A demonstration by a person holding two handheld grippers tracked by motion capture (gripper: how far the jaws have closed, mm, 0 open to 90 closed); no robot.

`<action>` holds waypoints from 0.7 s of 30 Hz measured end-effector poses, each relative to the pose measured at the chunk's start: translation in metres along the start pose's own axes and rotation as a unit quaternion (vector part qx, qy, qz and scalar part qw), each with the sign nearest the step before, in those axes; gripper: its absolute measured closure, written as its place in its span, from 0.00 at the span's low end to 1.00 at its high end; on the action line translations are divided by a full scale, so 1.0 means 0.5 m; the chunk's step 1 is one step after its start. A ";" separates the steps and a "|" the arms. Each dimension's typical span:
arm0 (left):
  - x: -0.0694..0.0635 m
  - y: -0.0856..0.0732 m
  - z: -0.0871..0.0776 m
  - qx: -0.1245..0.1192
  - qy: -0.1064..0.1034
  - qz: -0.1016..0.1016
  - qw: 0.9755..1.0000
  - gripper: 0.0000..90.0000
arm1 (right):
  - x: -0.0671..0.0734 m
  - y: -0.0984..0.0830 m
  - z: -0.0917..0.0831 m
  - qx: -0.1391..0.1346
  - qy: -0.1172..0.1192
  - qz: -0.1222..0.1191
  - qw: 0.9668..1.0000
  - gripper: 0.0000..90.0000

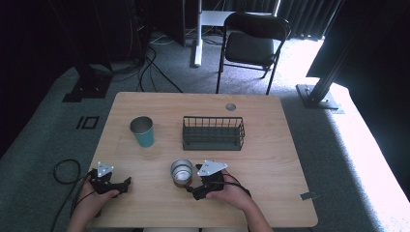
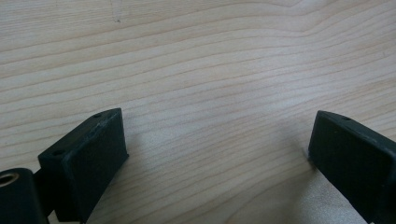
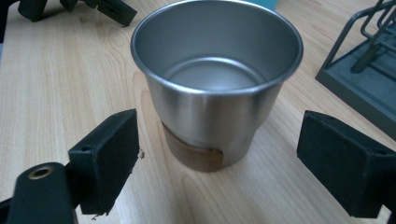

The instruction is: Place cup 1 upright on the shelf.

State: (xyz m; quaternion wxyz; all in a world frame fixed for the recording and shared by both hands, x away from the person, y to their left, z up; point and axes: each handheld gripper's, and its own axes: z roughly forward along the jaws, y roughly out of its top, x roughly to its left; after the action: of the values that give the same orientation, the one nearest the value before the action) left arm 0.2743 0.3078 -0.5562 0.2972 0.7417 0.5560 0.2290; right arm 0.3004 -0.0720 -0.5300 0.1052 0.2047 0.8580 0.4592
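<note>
Hands sit at the near edge of the table [image 1: 270,145], each with a gripper. The left gripper [image 1: 126,182] rests on bare wood at the near left, jaws spread wide with nothing between them. The right gripper [image 1: 189,189] sits near the middle of that edge, jaws likewise spread, aimed at the steel cup [image 1: 182,172] just ahead of it. In the right gripper view the cup [image 3: 215,93] stands upright and empty, ahead of the two pads and centred on the gap between them, untouched; whether the pads have reached its sides yet is hard to judge from that angle, though they look short of it. Farther back stand a teal cup [image 1: 142,131] on the left and a wire basket [image 1: 213,133] at centre, both apart from the steel cup. Judging by this, the work is at its start: the approach looks nearly lined up, while the grasp, the lift and any placing are all left to do.
</note>
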 end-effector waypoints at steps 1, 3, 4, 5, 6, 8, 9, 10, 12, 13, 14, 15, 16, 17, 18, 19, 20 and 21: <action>0.000 0.000 0.000 0.000 0.000 0.000 1.000 0.06 | 0.001 0.002 0.002 -0.001 0.001 0.000 1.000 0.14; 0.000 0.000 0.000 0.000 0.000 0.000 1.000 0.06 | 0.002 0.006 0.006 -0.004 0.003 -0.001 1.000 0.14; 0.000 0.000 0.000 0.000 0.000 0.000 1.000 0.06 | 0.002 0.008 0.007 -0.005 0.003 -0.002 1.000 0.14; 0.000 0.000 0.000 0.000 0.000 0.000 1.000 0.06 | 0.003 0.011 0.009 -0.006 0.004 0.000 1.000 0.14; 0.000 0.000 0.000 0.000 0.000 0.000 1.000 0.06 | 0.004 0.013 0.011 -0.008 0.006 -0.002 1.000 0.14; 0.000 0.000 0.000 0.000 0.000 0.000 1.000 0.06 | 0.005 0.016 0.014 -0.006 0.005 -0.010 1.000 0.14; 0.000 0.000 0.000 0.000 0.000 0.000 1.000 0.06 | 0.004 0.018 0.016 -0.006 0.004 -0.010 1.000 0.14; 0.000 0.000 0.000 0.000 0.000 0.000 1.000 0.06 | 0.004 0.020 0.017 -0.008 0.005 -0.010 1.000 0.14; 0.000 0.000 0.000 0.000 0.000 0.000 1.000 0.06 | 0.005 0.024 0.020 -0.010 0.008 -0.012 1.000 0.14; 0.000 0.000 0.000 0.000 0.000 0.000 1.000 0.06 | 0.005 0.027 0.021 -0.012 0.008 -0.011 1.000 0.14; 0.000 0.000 0.000 0.000 0.000 0.000 1.000 0.06 | 0.005 0.029 0.023 -0.014 0.009 -0.013 1.000 0.14; 0.000 0.000 0.000 0.000 0.000 0.000 1.000 0.06 | 0.004 0.031 0.024 -0.014 0.009 -0.013 1.000 0.14; 0.000 0.000 0.000 0.000 0.000 0.000 1.000 0.06 | 0.005 0.032 0.026 -0.015 0.009 -0.011 1.000 0.14; 0.000 0.000 0.000 0.000 0.000 0.000 1.000 0.06 | 0.004 0.034 0.028 -0.016 0.009 -0.012 1.000 0.14; 0.000 0.000 0.000 0.000 0.000 0.000 1.000 0.06 | 0.004 0.035 0.029 -0.016 0.008 -0.013 1.000 0.14; 0.000 0.000 0.000 0.000 0.000 0.000 1.000 0.06 | 0.004 0.036 0.031 -0.017 0.008 -0.014 1.000 0.14; 0.000 0.000 0.000 0.000 0.000 0.000 1.000 0.06 | 0.004 0.038 0.032 -0.019 0.009 -0.013 1.000 0.14; 0.000 0.000 0.000 0.000 0.000 0.000 1.000 0.06 | 0.004 0.039 0.033 -0.020 0.009 -0.011 1.000 0.14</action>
State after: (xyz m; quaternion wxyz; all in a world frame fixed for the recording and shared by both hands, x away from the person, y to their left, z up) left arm 0.2743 0.3078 -0.5562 0.2974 0.7415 0.5561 0.2290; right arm 0.3098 -0.0492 -0.5231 0.1066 0.1890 0.8517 0.4771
